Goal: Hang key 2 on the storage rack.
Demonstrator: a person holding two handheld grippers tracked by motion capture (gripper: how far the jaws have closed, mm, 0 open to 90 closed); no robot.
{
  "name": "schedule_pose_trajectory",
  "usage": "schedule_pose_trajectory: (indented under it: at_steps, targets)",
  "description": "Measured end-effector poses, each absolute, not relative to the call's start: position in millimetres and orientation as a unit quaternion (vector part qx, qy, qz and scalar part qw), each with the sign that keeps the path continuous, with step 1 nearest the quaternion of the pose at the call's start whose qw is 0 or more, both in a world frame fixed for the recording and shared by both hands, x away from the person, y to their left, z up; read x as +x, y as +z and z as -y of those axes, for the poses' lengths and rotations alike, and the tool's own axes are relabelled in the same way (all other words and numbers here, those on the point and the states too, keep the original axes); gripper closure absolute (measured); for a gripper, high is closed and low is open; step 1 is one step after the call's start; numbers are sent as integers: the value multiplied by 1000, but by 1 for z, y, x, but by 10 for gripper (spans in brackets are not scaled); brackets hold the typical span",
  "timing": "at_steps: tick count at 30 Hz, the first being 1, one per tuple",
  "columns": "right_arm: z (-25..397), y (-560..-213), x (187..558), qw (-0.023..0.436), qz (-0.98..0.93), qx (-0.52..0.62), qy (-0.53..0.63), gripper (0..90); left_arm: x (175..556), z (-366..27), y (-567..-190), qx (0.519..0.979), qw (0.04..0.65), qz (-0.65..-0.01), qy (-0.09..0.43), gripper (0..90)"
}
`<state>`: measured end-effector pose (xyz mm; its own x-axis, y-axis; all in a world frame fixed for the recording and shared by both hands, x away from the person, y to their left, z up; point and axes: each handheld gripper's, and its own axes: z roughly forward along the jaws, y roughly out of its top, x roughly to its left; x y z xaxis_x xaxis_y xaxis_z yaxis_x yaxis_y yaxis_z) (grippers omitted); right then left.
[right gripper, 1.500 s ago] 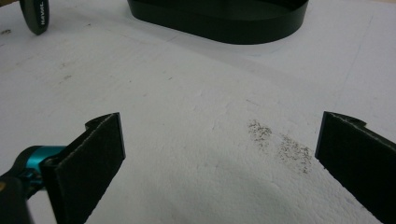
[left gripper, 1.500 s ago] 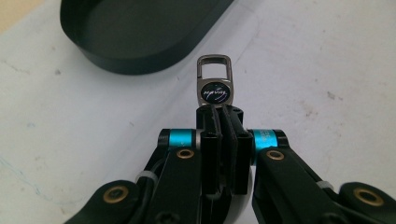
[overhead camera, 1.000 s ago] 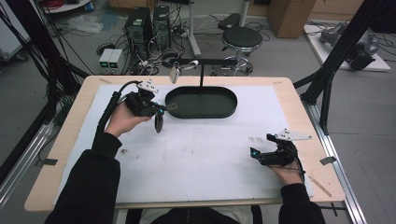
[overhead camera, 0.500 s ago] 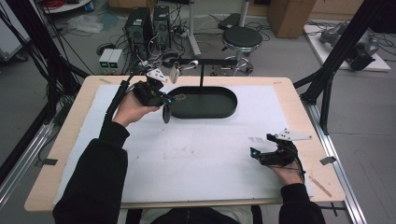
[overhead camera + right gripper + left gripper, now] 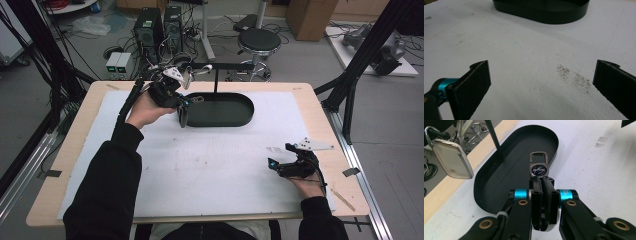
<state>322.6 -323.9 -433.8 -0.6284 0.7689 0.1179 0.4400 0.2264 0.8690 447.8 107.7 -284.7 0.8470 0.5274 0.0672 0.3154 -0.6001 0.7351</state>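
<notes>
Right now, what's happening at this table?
A person is working two handheld grippers. The left gripper is shut on a dark keychain fob with a metal clasp, holding it over the end of the black oval tray, near the upright stand rod. A cream metal-rimmed tag hangs near the tray. The right gripper rests on the white foam mat with jaws wide apart, holding nothing.

The only lettering I can spot is on the round dark badge of the key fob (image 5: 539,169) clamped in the left gripper (image 5: 541,182): a pale scrawl of a logo, too small and blurred to read.
</notes>
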Motion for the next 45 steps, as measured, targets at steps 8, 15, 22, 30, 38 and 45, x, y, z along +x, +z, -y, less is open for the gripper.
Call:
schedule_pose_trajectory:
  at_steps: [8,15,22,30,38,45]
  targets:
    - [325,-434,323,174,-764,393,481,7,454,-94,-273,884,381,-230,144,857]
    - [325,-434,323,173,-764,394,482,7,461,-79,-266,885,380,-222,152,857]
    - [325,-434,324,171,-763,394,483,7,466,-63,-256,890,374,-207,158,857]
    - [326,-433,323,169,-761,396,486,7,473,-47,-251,891,377,-199,157,857]
    - [326,-434,324,168,-761,395,487,7,486,-32,-244,895,366,-198,164,857]
    - [326,-434,324,168,-760,395,488,7,494,-19,-236,893,361,-200,178,857]
